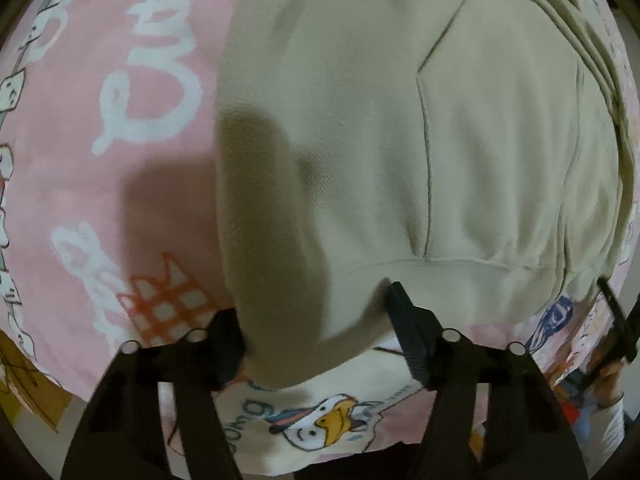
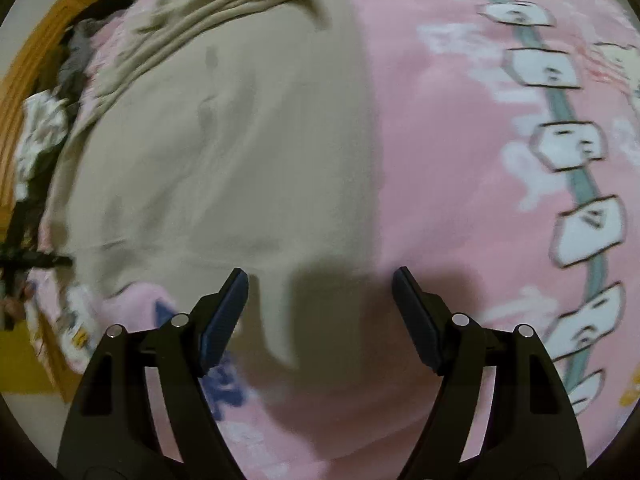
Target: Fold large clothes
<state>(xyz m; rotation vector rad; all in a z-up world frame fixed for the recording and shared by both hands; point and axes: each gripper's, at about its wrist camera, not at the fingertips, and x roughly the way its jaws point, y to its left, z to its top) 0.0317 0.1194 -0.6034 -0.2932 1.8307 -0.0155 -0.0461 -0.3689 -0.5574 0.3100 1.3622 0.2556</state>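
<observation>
A cream sweatshirt [image 1: 380, 120] lies flat on a pink printed bedspread [image 1: 120, 160]. Its lower hem corner [image 1: 304, 340] bulges up between the fingers of my left gripper [image 1: 316, 308], which points steeply down; the jaws stand apart around the fabric, touching its edges without pinching it. In the right wrist view the sweatshirt [image 2: 220, 140] fills the left half. My right gripper [image 2: 320, 276] hangs open just over its other hem corner [image 2: 280, 320], where a flap of cloth lies between the fingers, untouched.
The bedspread [image 2: 480, 160] stretches wide to the right of the garment. A wooden bed frame [image 2: 36, 40] and a pile of dark and patterned clothes [image 2: 52, 120] lie at the far left. The right gripper [image 1: 616, 320] and a hand [image 1: 608, 376] show at the left view's edge.
</observation>
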